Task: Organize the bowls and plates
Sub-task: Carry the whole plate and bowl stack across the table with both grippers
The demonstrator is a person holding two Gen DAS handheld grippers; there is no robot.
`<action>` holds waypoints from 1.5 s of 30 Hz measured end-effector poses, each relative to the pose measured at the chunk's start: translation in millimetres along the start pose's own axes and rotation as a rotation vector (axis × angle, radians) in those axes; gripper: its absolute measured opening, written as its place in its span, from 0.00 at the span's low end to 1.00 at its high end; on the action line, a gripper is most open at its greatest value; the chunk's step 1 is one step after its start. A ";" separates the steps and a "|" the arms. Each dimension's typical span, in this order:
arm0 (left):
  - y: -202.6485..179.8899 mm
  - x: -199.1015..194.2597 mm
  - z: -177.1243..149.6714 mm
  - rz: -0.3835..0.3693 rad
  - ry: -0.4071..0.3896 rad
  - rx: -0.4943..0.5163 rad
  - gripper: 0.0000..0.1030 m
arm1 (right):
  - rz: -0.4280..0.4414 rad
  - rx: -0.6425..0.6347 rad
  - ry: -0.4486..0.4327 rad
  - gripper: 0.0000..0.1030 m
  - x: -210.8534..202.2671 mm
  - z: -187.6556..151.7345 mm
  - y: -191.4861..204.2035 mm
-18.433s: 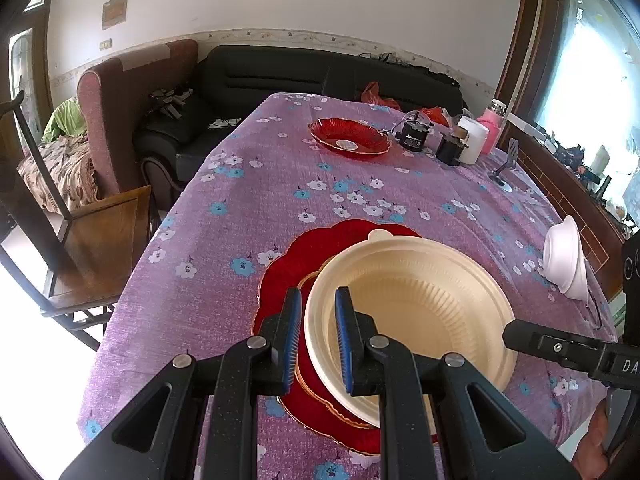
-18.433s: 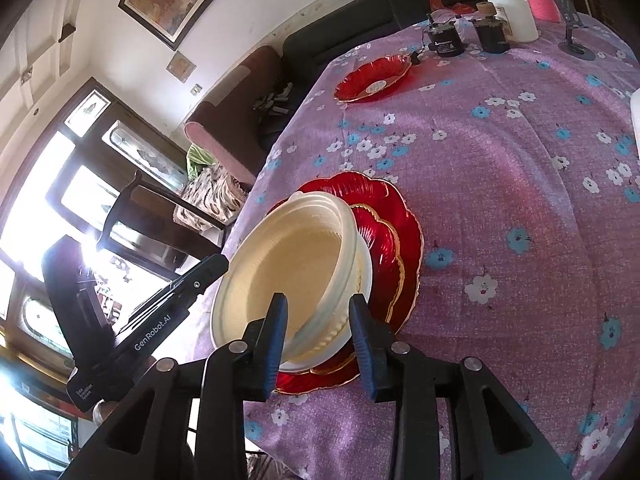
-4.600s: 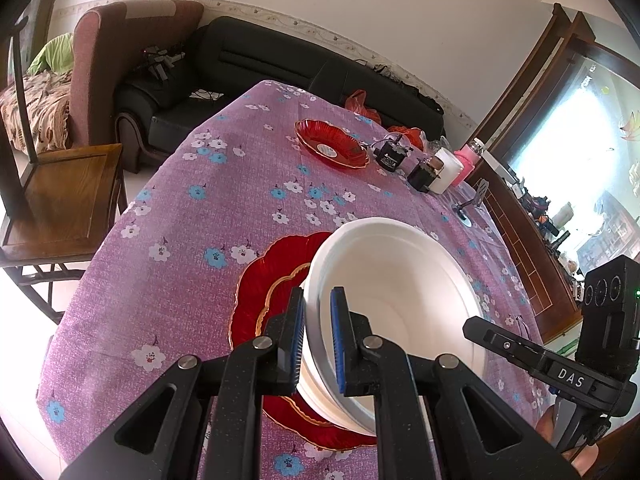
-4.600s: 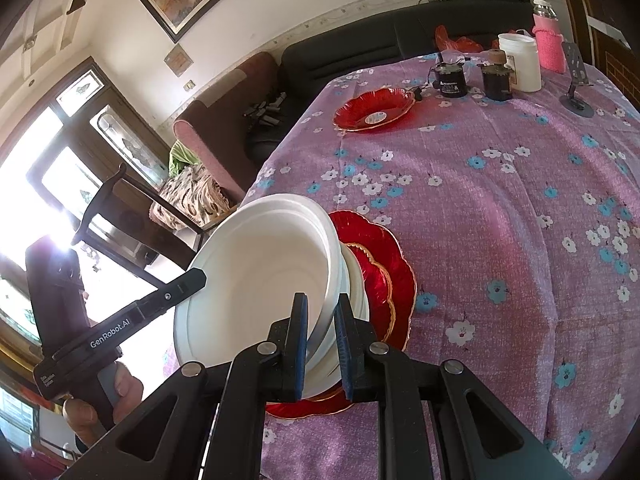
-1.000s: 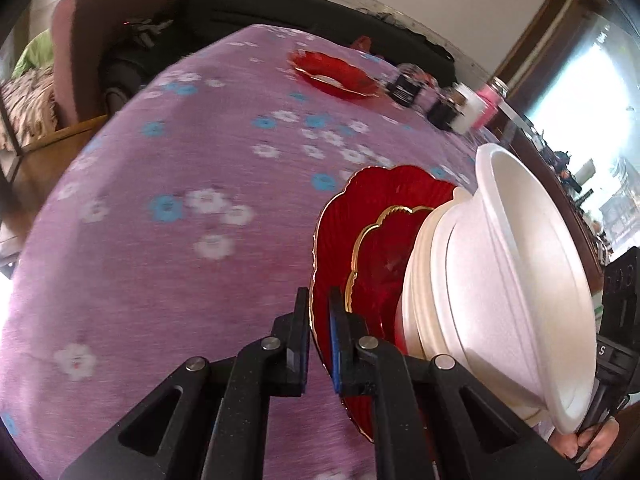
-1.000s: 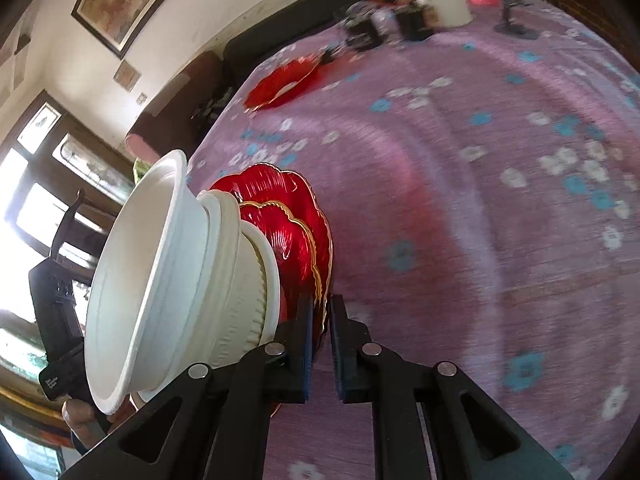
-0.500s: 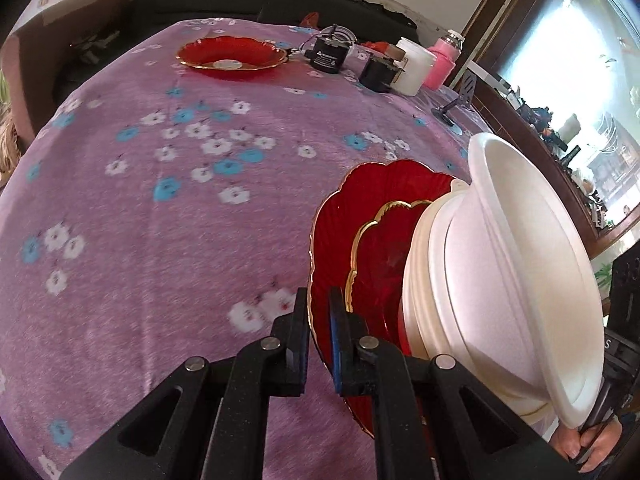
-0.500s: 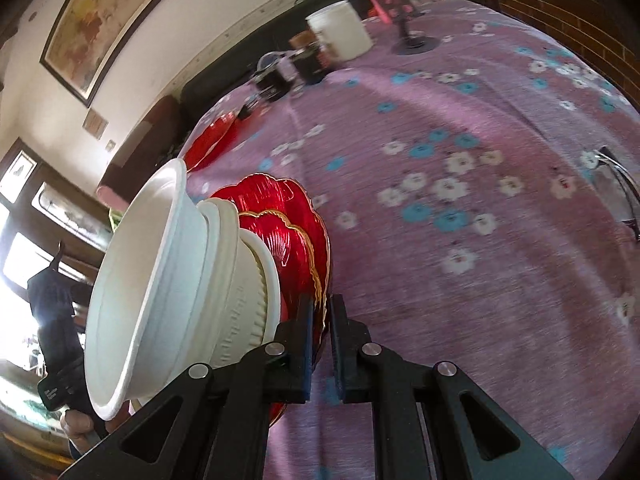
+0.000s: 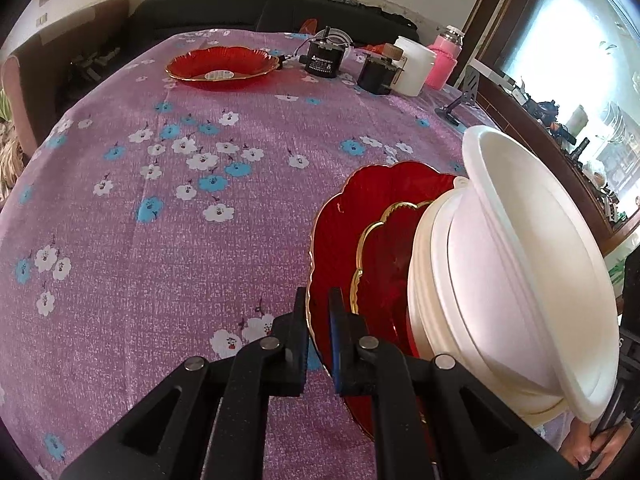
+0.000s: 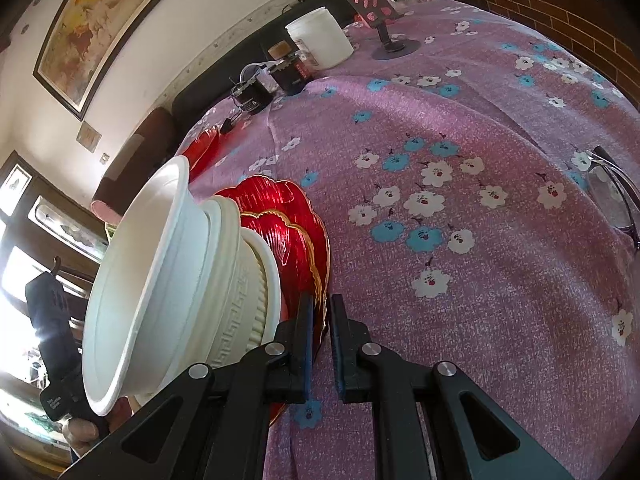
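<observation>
A stack is held up off the table: a large red plate (image 9: 340, 216), a smaller gold-rimmed red plate (image 9: 384, 256), a cream bowl (image 9: 432, 280) and a white bowl (image 9: 528, 264) nested on top. My left gripper (image 9: 318, 332) is shut on the large red plate's rim at one side. My right gripper (image 10: 320, 328) is shut on the rim (image 10: 324, 264) at the opposite side, with the bowls (image 10: 180, 264) to its left. Another red plate (image 9: 222, 66) lies on the far part of the table.
The table has a purple flowered cloth (image 9: 160, 200). At its far end stand two small black devices (image 9: 320, 62), a white jar (image 9: 412, 66), a pink bottle (image 9: 444, 60) and a phone stand (image 10: 384, 16). Glasses (image 10: 616, 192) lie at the right edge. A black sofa stands behind.
The stack, held at both sides, has moved forward over the table toward its far end. The far red plate and jars look closer. Both grippers stay shut on the rim.
</observation>
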State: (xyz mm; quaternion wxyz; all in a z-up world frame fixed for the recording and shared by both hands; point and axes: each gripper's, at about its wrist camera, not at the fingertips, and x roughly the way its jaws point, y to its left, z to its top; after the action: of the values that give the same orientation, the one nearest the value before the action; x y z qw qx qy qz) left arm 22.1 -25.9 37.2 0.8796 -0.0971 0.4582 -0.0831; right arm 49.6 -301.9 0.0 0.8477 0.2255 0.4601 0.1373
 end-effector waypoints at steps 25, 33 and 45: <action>-6.0 -18.1 -18.5 0.031 -0.063 0.038 0.11 | -0.069 -0.050 -0.033 0.10 -10.0 -4.0 10.6; -10.4 -25.7 -26.6 0.049 -0.086 0.061 0.14 | -0.059 -0.045 -0.037 0.11 -18.1 -16.9 10.7; -16.4 -36.0 -39.4 0.057 -0.108 0.088 0.19 | -0.039 -0.028 -0.043 0.12 -26.6 -31.2 10.7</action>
State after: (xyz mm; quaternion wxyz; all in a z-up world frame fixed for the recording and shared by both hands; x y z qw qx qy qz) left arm -31.7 -37.1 47.6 0.9085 -0.0498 0.4086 -0.0725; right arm 8.8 -296.4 9.7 0.8631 0.2073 0.4440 0.1223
